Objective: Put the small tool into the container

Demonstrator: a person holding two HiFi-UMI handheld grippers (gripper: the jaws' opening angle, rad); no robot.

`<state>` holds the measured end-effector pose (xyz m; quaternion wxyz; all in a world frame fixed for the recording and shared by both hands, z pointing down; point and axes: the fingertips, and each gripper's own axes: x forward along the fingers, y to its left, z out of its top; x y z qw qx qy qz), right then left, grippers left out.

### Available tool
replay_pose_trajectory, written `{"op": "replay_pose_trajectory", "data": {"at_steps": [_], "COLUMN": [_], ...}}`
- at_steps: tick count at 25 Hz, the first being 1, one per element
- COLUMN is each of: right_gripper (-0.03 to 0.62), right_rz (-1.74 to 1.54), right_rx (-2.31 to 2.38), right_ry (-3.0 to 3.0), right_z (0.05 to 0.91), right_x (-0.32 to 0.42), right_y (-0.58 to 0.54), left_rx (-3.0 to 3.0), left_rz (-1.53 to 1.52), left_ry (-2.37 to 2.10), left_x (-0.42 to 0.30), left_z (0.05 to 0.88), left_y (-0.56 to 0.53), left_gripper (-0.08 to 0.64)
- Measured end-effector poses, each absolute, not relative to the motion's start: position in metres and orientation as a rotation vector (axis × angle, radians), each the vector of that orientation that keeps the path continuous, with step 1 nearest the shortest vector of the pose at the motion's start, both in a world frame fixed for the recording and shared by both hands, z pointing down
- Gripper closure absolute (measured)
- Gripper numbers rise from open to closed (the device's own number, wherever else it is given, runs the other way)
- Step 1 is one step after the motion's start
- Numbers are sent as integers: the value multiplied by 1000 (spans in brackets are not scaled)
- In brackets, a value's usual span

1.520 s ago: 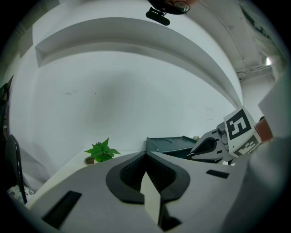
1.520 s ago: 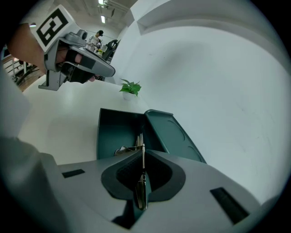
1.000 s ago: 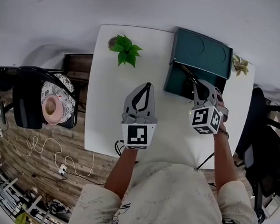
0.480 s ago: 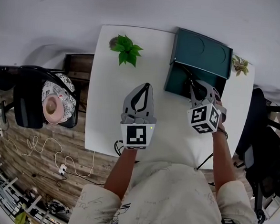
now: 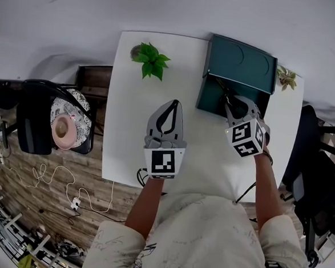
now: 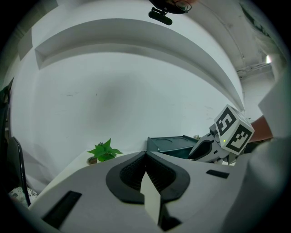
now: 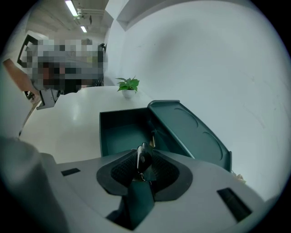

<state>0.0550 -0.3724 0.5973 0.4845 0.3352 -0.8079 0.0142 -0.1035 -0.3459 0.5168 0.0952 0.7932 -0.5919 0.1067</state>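
Observation:
The dark green container [image 5: 206, 96] stands open at the far right of the white table [image 5: 127, 133], its lid [image 5: 241, 64] tipped back. My right gripper [image 5: 229, 101] reaches over the box's near edge. In the right gripper view a small dark tool [image 7: 143, 159] stands between the tips of the right gripper [image 7: 144, 155], above the box's hollow [image 7: 120, 132]. The jaws are opening and the tool sits loosely between them. My left gripper [image 5: 172, 106] hovers over the table's middle, shut and with nothing in it; its tips [image 6: 146, 154] meet.
A potted green plant [image 5: 150, 59] stands at the table's far left. A smaller plant [image 5: 287, 77] sits beyond the lid at the right edge. A dark chair [image 5: 34, 118] with a patterned plate and pink cup is left of the table. Cables lie on the wooden floor.
My right gripper has edged forward over the container and its jaws have spread apart around the tool. The left gripper has stayed in place.

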Motion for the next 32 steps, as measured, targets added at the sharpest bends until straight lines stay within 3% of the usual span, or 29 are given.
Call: {"op": "replay_pose_trajectory", "data": {"at_steps": [32], "right_gripper": [472], "right_rz": [187], "right_rx": [809], "right_ry": [-2046], "right_z": [579], "right_x": [55], "right_y": [-354], "left_rx": [2391], "left_rz": [347], "left_ry": [-1781], "left_x": [-96], "left_z": [495], "left_y": [-323], "left_gripper": [554]}}
